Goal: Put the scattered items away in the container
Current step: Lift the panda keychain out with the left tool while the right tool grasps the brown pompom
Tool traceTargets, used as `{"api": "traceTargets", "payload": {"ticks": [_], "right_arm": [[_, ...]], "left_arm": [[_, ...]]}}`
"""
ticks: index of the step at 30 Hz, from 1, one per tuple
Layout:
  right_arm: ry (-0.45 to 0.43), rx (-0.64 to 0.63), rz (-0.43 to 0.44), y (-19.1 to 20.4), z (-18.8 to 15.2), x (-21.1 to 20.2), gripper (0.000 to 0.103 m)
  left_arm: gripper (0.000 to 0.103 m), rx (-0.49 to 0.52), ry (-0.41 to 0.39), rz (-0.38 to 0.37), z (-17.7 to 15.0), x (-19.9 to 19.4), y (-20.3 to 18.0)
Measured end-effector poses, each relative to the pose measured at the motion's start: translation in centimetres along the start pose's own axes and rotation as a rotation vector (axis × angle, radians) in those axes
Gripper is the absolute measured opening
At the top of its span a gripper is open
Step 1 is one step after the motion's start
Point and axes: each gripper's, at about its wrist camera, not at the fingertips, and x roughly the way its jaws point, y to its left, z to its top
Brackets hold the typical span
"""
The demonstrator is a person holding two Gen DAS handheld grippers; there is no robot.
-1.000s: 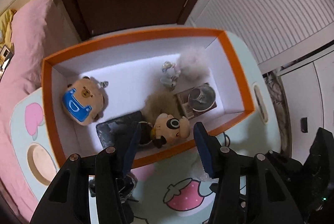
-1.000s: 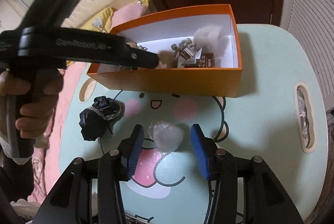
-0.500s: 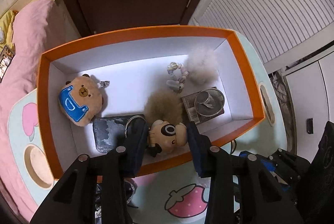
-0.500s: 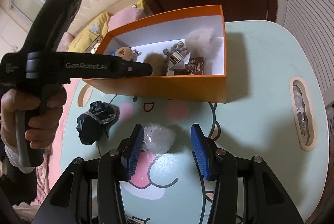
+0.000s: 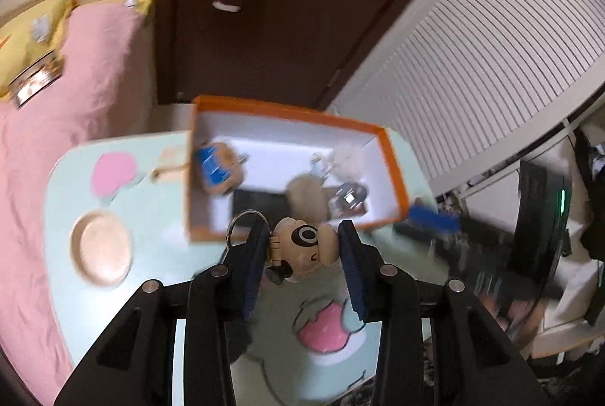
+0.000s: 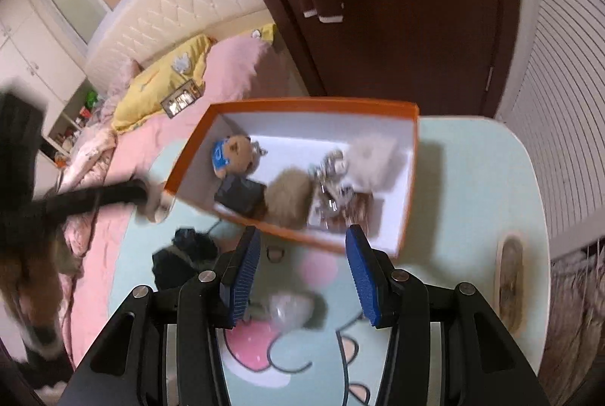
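Blue-padded fingers of the left gripper are pinching a tan dog-faced plush keychain, carrying it just outside the near wall of the orange box. The right gripper is hovering nearer than that box, fingers spread around nothing, above what appears to be a clear crumpled wrapper; a black frilly pouch is lying beside the box.

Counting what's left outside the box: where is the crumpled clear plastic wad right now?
In the right wrist view, the plastic wad lies on the table, low between the right hand-held gripper fingers, outside the orange box.
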Motion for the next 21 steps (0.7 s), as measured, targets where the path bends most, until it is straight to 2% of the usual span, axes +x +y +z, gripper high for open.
{"api": "traceTargets", "payload": {"ticks": [2, 4, 6, 8, 10, 11, 13, 16, 18, 21], "right_arm": [[0.061, -0.014, 0.042, 0.6, 2.3, 1.6, 0.046], [0.113, -0.038, 0.061, 1.4, 4.3, 3.6, 0.046], [0.168, -0.06, 0.047, 2.0, 5.6, 5.8, 0.046], [0.225, -0.066, 0.017, 2.4, 6.4, 7.9, 0.04], [0.28, -0.068, 0.009, 2.7, 6.6, 9.3, 0.03], [0.31, -0.068, 0.023, 2.8, 6.6, 9.9, 0.03], [0.346, -0.08, 0.007, 3.0, 6.5, 10.9, 0.03], [0.366, -0.13, -0.071, 3.5, 6.3, 12.0, 0.03], [0.386, -0.15, -0.076, 3.6, 6.2, 12.6, 0.036], [0.447, -0.18, -0.074, 3.6, 5.7, 14.4, 0.038]], "left_arm": [[0.039, -0.029, -0.009, 0.002, -1.9, -0.3, 0.7], [0.039, -0.033, 0.009, -0.029, -3.7, -0.2, 0.9], [0.039, -0.019, 0.026, -0.035, -5.2, 0.7, 0.2], [0.039, -0.005, 0.043, -0.026, -6.4, 1.4, -0.3], [0.039, 0.009, 0.051, -0.018, -7.3, 2.1, -0.5], [0.039, 0.022, 0.051, -0.007, -7.6, 2.4, -0.7], [0.039, 0.054, 0.041, 0.032, -7.9, 2.9, -1.1], [0.039, 0.074, 0.034, 0.078, -8.5, 3.6, -1.3], [0.039, 0.082, 0.041, 0.079, -9.1, 4.1, -0.9], [0.039, 0.109, 0.045, 0.094, -9.3, 4.9, -1.2]]}}
